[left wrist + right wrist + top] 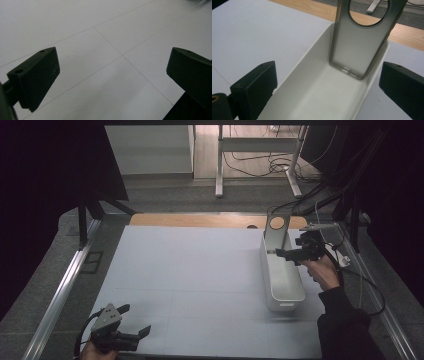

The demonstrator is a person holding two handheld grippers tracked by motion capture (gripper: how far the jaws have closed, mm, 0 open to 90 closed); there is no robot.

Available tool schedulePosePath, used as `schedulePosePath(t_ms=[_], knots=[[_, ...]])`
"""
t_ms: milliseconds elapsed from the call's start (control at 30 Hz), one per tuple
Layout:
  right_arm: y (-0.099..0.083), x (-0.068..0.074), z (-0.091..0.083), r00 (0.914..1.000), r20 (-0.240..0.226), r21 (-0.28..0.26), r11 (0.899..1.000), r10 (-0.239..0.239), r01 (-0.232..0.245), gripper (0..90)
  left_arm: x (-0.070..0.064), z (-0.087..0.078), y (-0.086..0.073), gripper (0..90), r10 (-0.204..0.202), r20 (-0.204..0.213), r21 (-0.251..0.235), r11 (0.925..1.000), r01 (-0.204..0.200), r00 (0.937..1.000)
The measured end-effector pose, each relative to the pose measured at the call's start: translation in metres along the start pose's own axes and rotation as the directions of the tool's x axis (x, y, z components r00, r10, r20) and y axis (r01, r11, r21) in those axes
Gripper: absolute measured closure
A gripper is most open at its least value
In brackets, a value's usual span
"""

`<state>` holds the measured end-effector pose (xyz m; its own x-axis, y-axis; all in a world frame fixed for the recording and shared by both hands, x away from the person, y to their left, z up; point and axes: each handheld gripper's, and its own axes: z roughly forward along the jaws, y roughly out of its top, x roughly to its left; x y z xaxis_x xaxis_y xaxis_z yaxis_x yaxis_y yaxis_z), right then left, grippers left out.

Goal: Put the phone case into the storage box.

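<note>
Closest to the person, the left gripper (131, 321) sits low over the white table cover (190, 270), jaws spread wide with just bare surface and thin seam lines between them. Well off to the far right, the right gripper (282, 253) is held over the long white bin (282, 287), jaws spread too, gripping nothing. Just past its tips, a clear phone case (359, 47) with a round camera hole stands upright, leaning on the bin's far end wall. Behind that there's a wooden strip (200, 220).
</note>
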<state>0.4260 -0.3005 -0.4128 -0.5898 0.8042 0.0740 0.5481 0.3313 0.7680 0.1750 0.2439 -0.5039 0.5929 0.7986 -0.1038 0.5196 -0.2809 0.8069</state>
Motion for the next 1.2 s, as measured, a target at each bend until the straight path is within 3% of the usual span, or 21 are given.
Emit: schedulePosePath(t_ms=[200, 500, 1200], knots=[[-0.009, 0.012, -0.005, 0.9995, 0.017, 0.009, 1.000, -0.028, 0.028, 0.0, 0.001, 0.000, 0.000, 0.0, -0.002, 0.003, -0.001, 1.0000, 0.002, 1.0000], [-0.020, 0.023, -0.013, 0.9997, 0.000, -0.005, 1.000, -0.024, 0.024, 0.0, 0.001, -0.001, -0.001, 0.0, -0.004, 0.004, -0.003, 1.0000, 0.004, 1.0000], [-0.048, 0.044, -0.034, 0.9989, 0.033, 0.007, 0.999, -0.033, 0.033, 0.0, 0.005, -0.003, -0.002, 0.0, -0.036, 0.024, -0.027, 0.9989, 0.037, 0.9991]])
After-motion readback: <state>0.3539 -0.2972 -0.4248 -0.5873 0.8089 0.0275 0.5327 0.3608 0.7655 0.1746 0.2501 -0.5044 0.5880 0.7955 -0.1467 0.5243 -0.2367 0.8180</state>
